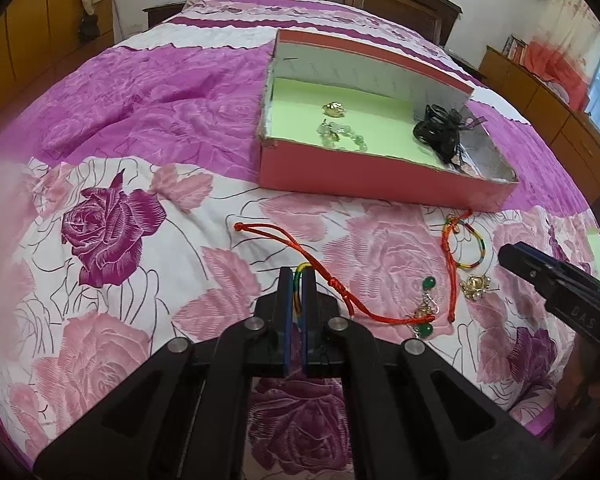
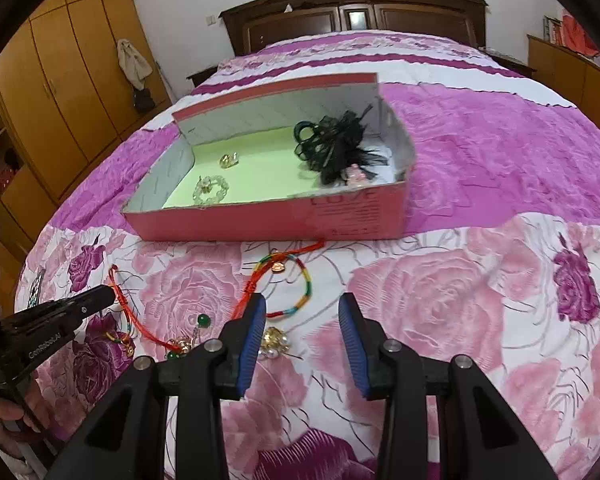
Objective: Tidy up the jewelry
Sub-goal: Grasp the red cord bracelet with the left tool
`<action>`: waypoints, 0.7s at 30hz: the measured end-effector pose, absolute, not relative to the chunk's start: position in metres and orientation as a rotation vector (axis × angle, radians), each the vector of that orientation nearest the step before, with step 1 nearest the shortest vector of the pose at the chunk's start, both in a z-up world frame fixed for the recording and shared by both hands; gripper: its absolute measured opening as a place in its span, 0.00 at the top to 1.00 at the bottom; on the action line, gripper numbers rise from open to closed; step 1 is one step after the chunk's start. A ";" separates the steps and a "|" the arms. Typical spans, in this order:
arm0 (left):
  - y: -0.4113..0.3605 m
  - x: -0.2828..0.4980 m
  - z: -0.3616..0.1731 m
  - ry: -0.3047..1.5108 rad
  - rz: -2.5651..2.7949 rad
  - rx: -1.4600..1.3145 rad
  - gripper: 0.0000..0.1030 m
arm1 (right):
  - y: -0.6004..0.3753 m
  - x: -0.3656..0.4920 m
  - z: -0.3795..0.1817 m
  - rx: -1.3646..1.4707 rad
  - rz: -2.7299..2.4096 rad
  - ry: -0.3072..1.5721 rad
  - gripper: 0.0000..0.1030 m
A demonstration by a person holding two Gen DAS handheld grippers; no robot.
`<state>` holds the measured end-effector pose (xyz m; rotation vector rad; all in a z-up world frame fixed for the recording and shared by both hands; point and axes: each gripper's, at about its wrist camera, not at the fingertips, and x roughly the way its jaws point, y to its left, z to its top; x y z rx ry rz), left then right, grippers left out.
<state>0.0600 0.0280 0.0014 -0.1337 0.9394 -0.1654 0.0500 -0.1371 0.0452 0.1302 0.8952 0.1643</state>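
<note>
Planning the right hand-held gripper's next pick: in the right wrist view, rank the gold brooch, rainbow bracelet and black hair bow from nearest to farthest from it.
1. Gold brooch: on the bedspread, beside the right hand-held gripper's left finger.
2. Rainbow bracelet: on the bedspread ahead, before the box.
3. Black hair bow: inside the red box.

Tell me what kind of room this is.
Most likely a home bedroom: the jewelry lies on a bed with a floral bedspread, a dark wooden headboard stands behind it, and a wooden wardrobe lines the wall.

Before me: a bed [image 2: 480,152] with rose-print cover, dark wooden headboard [image 2: 356,12] behind, orange-brown wardrobe [image 2: 72,76] left, pale cloth [image 2: 132,62] hanging there.
</note>
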 end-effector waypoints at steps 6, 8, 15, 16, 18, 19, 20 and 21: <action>0.029 0.060 -0.003 0.941 -0.168 -0.135 1.00 | -0.124 0.065 0.035 0.091 0.168 0.933 0.60; 0.029 0.061 -0.004 0.941 -0.171 -0.136 1.00 | -0.121 0.070 0.030 0.079 0.157 0.949 0.61; 0.030 0.062 -0.005 0.943 -0.180 -0.147 1.00 | -0.123 0.079 0.016 0.089 0.136 1.002 0.74; 0.030 0.062 -0.005 0.942 -0.180 -0.147 1.00 | -0.123 0.080 0.014 0.094 0.138 1.008 0.77; 0.029 0.061 -0.004 0.940 -0.180 -0.145 1.00 | -0.125 0.080 0.013 0.098 0.137 1.016 0.84; 0.028 0.061 -0.003 0.938 -0.181 -0.143 1.00 | -0.125 0.080 0.013 0.099 0.136 1.016 0.91; 0.028 0.061 -0.003 0.937 -0.182 -0.141 1.00 | -0.126 0.081 0.013 0.103 0.138 1.015 0.92; 0.027 0.060 -0.002 0.934 -0.183 -0.139 1.00 | -0.126 0.080 0.014 0.107 0.143 1.011 0.92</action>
